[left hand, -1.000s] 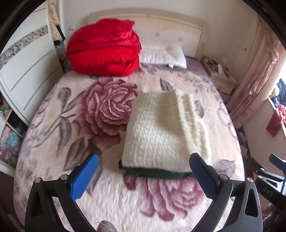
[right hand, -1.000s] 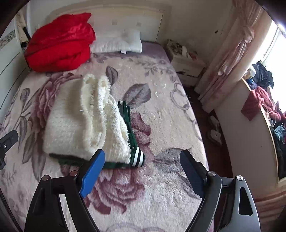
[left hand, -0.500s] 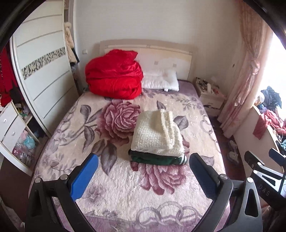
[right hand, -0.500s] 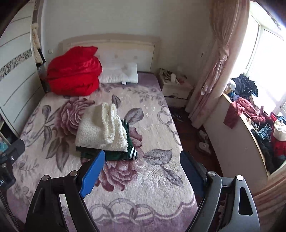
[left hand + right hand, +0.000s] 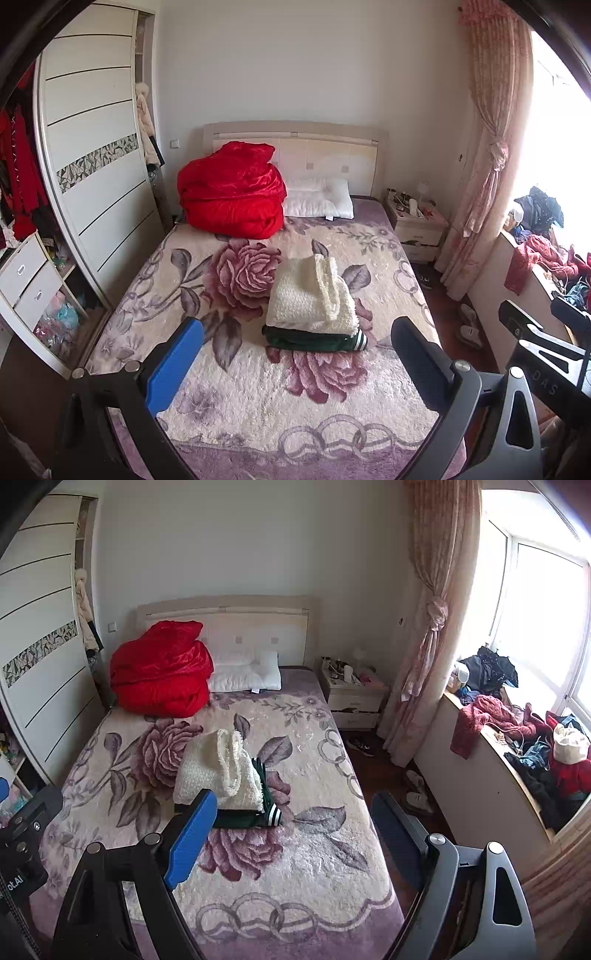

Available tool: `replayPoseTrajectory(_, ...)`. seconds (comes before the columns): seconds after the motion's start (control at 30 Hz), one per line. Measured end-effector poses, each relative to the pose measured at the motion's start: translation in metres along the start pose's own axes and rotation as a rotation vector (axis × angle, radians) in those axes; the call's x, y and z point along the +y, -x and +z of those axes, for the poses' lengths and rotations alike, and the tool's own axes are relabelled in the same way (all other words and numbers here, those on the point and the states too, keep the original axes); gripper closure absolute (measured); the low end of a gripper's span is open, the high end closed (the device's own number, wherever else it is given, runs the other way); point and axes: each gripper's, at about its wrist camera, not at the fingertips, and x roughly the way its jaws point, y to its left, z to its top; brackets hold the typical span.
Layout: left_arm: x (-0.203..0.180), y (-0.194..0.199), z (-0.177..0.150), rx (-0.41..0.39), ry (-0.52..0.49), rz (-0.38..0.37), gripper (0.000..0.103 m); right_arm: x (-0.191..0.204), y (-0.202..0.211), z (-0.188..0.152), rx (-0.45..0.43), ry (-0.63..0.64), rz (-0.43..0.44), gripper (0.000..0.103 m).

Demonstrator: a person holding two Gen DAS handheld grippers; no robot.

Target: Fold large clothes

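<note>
**Folded stack on the bed, both grippers wide and empty**

The cream knitted sweater (image 5: 310, 301) lies folded on a dark green garment (image 5: 314, 341) at mid-bed, on the rose-patterned blanket (image 5: 258, 398). The left gripper (image 5: 295, 354) and right gripper (image 5: 291, 830) hang well back, fingers spread wide, holding nothing. A red quilt (image 5: 231, 197) sits at 11 o'clock, a white pillow (image 5: 319, 199) beside it.

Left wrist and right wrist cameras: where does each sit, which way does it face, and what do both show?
Left wrist view: on the left hand-held gripper, above the bed's foot, facing the headboard; its open fingers and the right rig's edge show.
Right wrist view: on the right hand-held gripper, further right, facing the same way; its open fingers and the left rig's edge show.
Shared: folded cream sweater on a green garment, red quilt, pillow.
</note>
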Motion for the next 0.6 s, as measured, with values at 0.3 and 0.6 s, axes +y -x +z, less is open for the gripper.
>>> replayPoseTrajectory(0.3, -0.002, 0.006, 0.004, 0.085, 0.006, 0.028, 0.0, -0.002, 0.022, 0.009, 0.03, 0.033, 0.032, 0.01)
replayPoseTrajectory(0.6, 0.004, 0.02, 0.008, 0.046, 0.026, 0.057, 0.0, -0.002, 0.036, 0.018, 0.007, 0.031, 0.081, 0.008)
